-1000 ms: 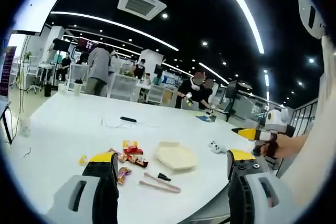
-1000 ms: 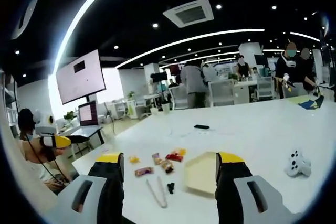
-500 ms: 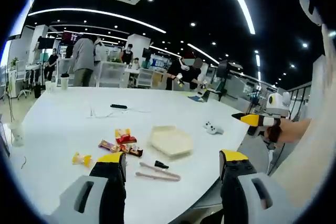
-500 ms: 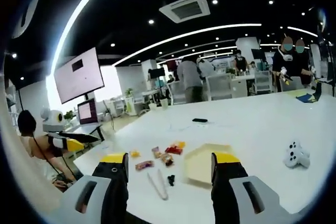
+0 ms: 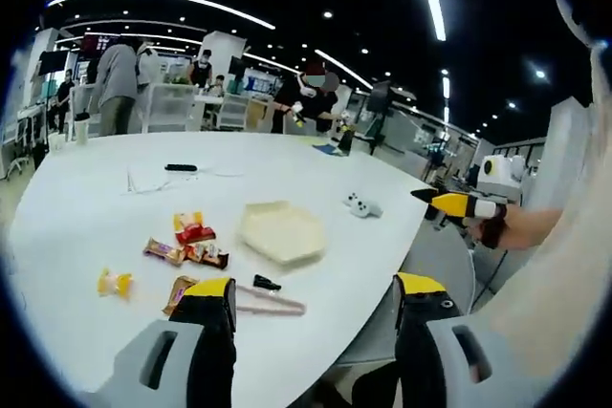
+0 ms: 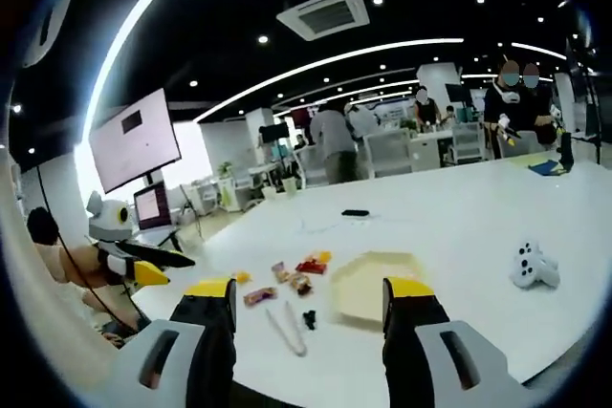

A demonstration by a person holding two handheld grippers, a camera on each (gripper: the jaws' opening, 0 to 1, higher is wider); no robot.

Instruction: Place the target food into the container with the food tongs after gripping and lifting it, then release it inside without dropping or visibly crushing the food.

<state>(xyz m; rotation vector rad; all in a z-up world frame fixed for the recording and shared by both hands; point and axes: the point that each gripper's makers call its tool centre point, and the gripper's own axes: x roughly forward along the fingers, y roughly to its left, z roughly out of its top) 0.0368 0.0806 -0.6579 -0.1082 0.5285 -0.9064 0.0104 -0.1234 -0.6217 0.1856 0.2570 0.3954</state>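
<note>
On the white table [image 5: 86,226], going from left to right in the left gripper view, a small yellow snack [image 5: 114,282] lies alone near the edge, then a cluster of wrapped snacks [image 5: 186,244] (red, brown and yellow packets lying close together), then the pale tongs [image 5: 270,304] flat on the tabletop with a small black clip [image 5: 266,284] just beside them. Next comes the pale hexagonal container [image 5: 281,232], sitting open near the snacks. Further right rests a white game controller [image 5: 361,205], and far back a black remote [image 5: 180,168].

The left gripper [image 5: 311,298] hangs over the near table edge with its jaws wide apart and nothing between them. At the right of that view the right gripper [image 5: 457,205] points in, yellow-tipped, held in a hand [image 5: 512,228].

In the right gripper view the left gripper [image 6: 143,268] shows at the left, then the snacks [image 6: 287,279], the tongs [image 6: 286,328], the container [image 6: 371,284] and the controller [image 6: 529,266]. The right gripper [image 6: 308,301] is released too, its jaws spread and bare, well short of the tongs. People [image 6: 335,142] stand at desks beyond the table.
</note>
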